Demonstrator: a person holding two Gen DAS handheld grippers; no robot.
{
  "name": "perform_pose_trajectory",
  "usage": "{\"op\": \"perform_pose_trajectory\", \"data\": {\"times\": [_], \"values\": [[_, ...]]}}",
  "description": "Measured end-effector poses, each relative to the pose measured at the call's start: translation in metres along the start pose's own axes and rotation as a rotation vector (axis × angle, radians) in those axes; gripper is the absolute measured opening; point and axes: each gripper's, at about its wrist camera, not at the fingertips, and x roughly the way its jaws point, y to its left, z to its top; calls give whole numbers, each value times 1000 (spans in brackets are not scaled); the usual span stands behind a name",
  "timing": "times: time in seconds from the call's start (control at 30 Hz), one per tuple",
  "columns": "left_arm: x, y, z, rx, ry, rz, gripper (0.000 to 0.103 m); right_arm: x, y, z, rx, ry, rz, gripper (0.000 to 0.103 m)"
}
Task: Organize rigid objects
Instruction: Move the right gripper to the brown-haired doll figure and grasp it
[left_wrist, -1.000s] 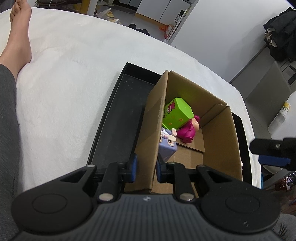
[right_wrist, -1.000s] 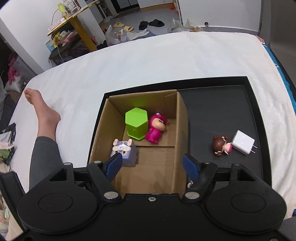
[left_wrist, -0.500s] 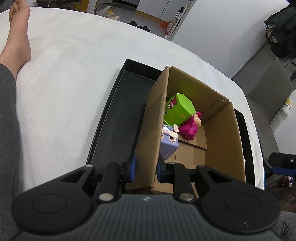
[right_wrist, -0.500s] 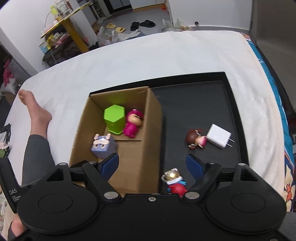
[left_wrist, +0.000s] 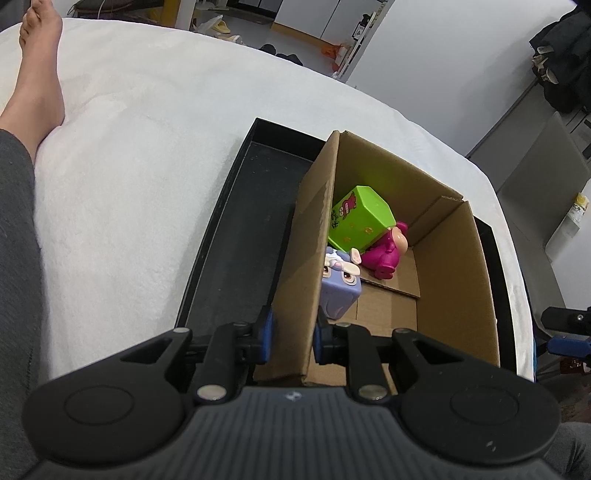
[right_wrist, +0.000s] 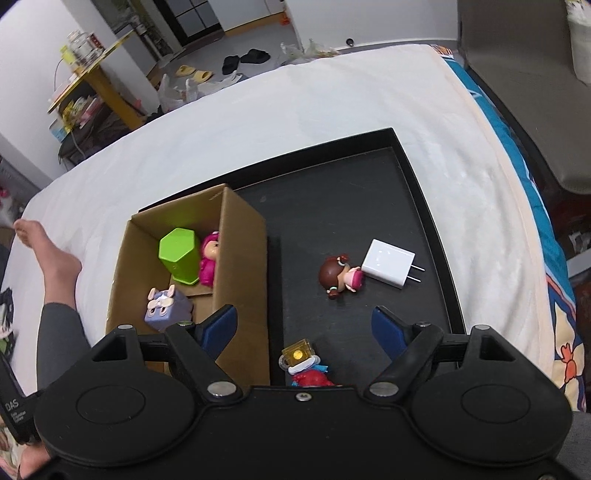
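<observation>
While the left gripper (left_wrist: 291, 338) pinches the near left wall of the cardboard box (left_wrist: 458, 273), one blue pad outside and one inside the cardboard, the right gripper (right_wrist: 304, 328) hangs over the open part of the black tray (right_wrist: 424, 206) with its fingers spread wide and nothing between them. Both box and tray sit on a bed covered in a white blanket (right_wrist: 295, 110), the box taking up the tray's left side. Inside the box a green hexagonal container (left_wrist: 360, 219) stands toward the far end, a magenta figurine (left_wrist: 386, 254) lies against its right side, and a lavender block toy with rabbit ears (left_wrist: 340, 284) sits nearer, close against the left wall. Out on the bare tray to the right, a brown-haired doll figure (right_wrist: 340, 275) lies on its side, touching or just beside a white plug charger (right_wrist: 388, 263) whose prongs point right. Nearest the right gripper, between and below its fingers, lies a small red figure with a yellow-lit top (right_wrist: 304, 365); part of it is hidden under the gripper body, so I cannot quite make out what it is. A person's bare foot (left_wrist: 35, 70) and grey-clad leg rest on the blanket well left of the tray.
</observation>
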Motion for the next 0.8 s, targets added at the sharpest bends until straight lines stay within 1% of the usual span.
{"op": "perform_pose_trajectory", "data": {"times": [0.17, 0.33, 0.43, 0.5, 0.6, 0.8], "values": [[1, -1, 0, -2, 1, 3, 20, 12, -11, 1, 47, 4, -2, 79], [2, -1, 1, -1, 1, 3, 19, 28, -17, 2, 85, 10, -9, 75], [1, -1, 0, -1, 1, 4, 19, 37, -18, 4, 97, 10, -20, 71], [1, -1, 0, 0, 0, 5, 19, 45, -18, 6, 103, 13, -24, 65], [1, 0, 0, -2, 1, 4, 19, 56, -18, 8, 113, 26, -24, 59], [2, 1, 1, -7, 4, 2, 19, 75, -17, 12, 114, 47, -48, 55]]}}
